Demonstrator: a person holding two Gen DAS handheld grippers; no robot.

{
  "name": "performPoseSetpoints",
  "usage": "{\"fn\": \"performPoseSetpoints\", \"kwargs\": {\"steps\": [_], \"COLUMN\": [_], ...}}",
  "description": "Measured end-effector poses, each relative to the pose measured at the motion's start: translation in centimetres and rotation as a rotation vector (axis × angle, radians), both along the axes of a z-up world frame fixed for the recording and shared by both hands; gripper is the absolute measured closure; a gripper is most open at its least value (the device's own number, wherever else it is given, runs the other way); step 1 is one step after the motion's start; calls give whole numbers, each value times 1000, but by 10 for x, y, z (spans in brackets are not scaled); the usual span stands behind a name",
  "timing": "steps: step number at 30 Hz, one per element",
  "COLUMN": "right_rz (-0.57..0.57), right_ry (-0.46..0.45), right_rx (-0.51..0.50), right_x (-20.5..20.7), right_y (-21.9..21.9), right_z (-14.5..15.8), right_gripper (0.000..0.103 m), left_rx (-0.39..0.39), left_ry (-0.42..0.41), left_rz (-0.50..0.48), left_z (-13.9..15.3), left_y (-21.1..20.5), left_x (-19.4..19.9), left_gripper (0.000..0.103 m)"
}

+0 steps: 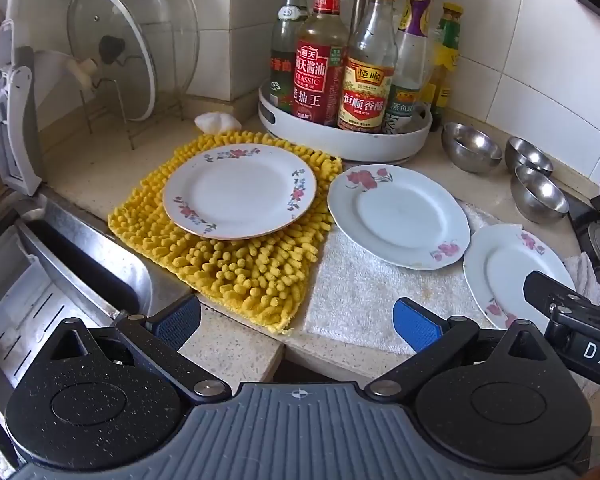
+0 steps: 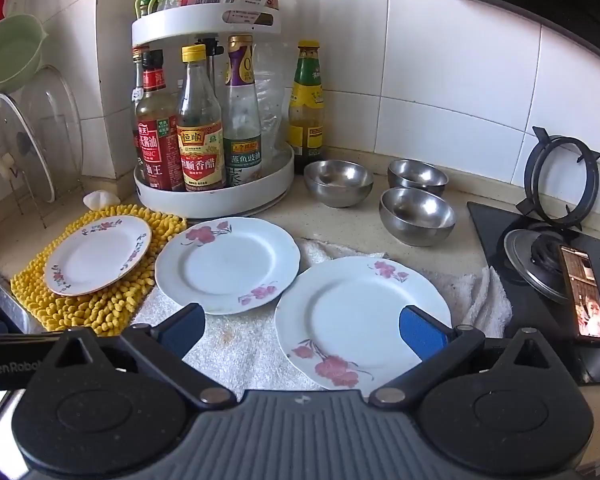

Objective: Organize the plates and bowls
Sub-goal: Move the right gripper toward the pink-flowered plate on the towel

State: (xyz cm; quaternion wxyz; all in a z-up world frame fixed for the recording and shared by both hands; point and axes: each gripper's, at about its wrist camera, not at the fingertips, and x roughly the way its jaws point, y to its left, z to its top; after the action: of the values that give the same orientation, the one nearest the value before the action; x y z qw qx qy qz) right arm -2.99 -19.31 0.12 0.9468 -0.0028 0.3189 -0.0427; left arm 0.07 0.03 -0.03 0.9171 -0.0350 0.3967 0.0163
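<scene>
Three floral plates lie on the counter. The small one [image 1: 240,190] [image 2: 98,254] rests on a yellow mat [image 1: 236,264] [image 2: 100,304]. The middle plate [image 1: 398,216] [image 2: 228,264] and the right plate [image 1: 512,272] [image 2: 360,316] lie on a white towel [image 1: 356,296] [image 2: 240,348]. Three steel bowls [image 1: 470,152] [image 2: 338,182] [image 2: 418,216] stand behind them. My left gripper [image 1: 296,324] is open and empty over the counter's front edge. My right gripper [image 2: 300,330] is open and empty, just above the right plate's near rim.
A white turntable [image 1: 340,140] [image 2: 216,200] of sauce bottles stands at the back. A glass lid [image 1: 112,52] leans in a rack at left. The sink [image 1: 60,260] is at left, the gas hob [image 2: 548,248] with a phone [image 2: 584,296] at right.
</scene>
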Motion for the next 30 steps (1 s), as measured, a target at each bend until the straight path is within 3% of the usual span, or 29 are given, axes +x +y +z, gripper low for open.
{"fn": "performPoseSetpoints", "kwargs": {"steps": [30], "right_rz": [-11], "right_ry": [23], "right_rx": [6], "right_x": [3], "right_y": [2], "right_z": [-4], "right_gripper": [0], "left_rx": [2], "left_ry": [3], "left_rz": [-29], "left_z": [-3], "left_y": [-1], "left_x": [7], "left_gripper": [0]}}
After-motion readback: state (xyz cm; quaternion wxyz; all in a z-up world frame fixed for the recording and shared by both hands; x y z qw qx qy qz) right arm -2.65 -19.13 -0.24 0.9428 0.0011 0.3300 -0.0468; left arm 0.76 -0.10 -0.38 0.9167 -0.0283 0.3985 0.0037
